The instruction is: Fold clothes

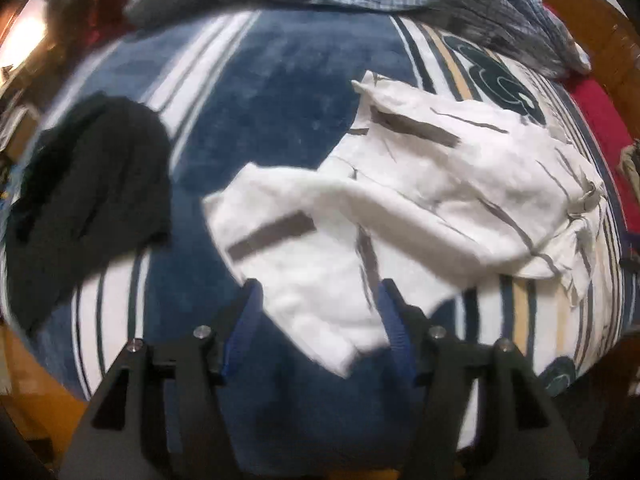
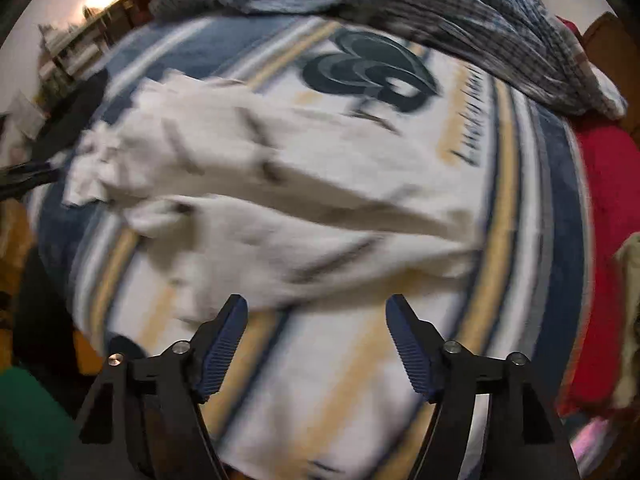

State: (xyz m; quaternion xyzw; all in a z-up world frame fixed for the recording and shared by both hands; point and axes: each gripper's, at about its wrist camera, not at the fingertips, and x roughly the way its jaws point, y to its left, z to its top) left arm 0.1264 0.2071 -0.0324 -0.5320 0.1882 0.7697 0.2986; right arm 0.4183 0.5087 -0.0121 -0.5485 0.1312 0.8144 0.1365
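Fingers of both the left gripper (image 1: 318,294) and right gripper (image 2: 316,310) are standing wide, gripping nothing. White shorts (image 1: 400,200) are lying crumpled mid-frame on the striped blanket (image 1: 256,92), probably dropped there for flattening before folding.

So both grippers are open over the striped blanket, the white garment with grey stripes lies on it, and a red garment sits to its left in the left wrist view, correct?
Not quite: the garment left of the white garment in the left wrist view is black, not red. The rest holds: left gripper and right gripper are open over the striped blanket.
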